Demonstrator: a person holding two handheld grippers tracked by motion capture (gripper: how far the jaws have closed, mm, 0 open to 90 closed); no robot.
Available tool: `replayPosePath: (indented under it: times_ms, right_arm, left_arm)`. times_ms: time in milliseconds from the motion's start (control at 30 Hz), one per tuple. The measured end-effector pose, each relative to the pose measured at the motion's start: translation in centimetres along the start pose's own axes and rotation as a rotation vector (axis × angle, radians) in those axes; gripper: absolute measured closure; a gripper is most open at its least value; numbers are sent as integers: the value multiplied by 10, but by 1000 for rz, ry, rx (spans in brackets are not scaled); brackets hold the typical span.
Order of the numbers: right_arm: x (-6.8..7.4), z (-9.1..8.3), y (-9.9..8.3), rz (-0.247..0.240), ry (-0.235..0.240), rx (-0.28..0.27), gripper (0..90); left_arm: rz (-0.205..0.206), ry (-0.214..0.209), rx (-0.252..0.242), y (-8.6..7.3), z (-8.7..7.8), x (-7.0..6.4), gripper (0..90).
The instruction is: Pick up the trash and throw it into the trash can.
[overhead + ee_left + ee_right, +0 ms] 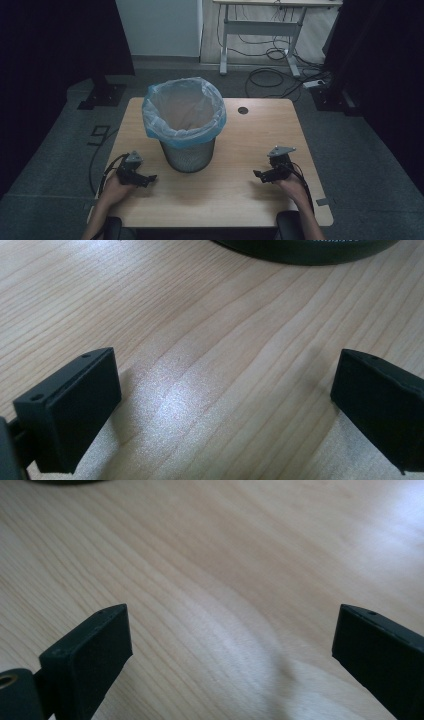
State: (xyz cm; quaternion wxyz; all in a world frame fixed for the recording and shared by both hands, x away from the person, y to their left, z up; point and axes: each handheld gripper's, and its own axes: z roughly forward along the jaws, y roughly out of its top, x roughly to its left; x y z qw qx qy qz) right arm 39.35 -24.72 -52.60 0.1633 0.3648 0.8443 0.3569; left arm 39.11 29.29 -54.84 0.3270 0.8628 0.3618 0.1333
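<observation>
Your landmark is the wire-mesh wastebasket [187,150], which stands upright on the wooden table [250,200] near its middle, toward the far edge, lined with a pale blue plastic bag [183,107] whose rim is folded out over the top. Your left gripper [149,179] sits low over the table just to the left of the wastebasket's base and a little nearer to you, apart from it; its jaws are spread wide with nothing between them, and the left gripper view shows bare wood grain between them and the dark curved foot of the wastebasket [305,252] ahead. Your right gripper [257,175] rests to the right of the wastebasket, well apart from it, jaws also spread wide and empty over bare wood. A small dark round grommet [243,110] lies in the tabletop beyond and to the right of the wastebasket.
</observation>
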Motion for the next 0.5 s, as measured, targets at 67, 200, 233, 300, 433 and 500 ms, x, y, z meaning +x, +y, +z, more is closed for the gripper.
replayPosePath:
  times_ms: [67,200,233,300,433,500]
  right_arm:
    - [3,7,-4,-4,5,12,22]
    - [7,18,-11,-9,12,29,21]
    - [8,20,-12,-14,12,29,22]
    - [10,23,-15,-14,15,31,11]
    - [12,26,-18,6,18,4,0]
    - [12,26,-18,6,18,4,0]
  left_arm:
    - [0,0,0,0,0,0,0]
    - [0,0,0,0,0,0,0]
    - [0,0,0,0,0,0,0]
    - [0,0,0,0,0,0,0]
    - [0,0,0,0,0,0,0]
    - [0,0,0,0,0,0,0]
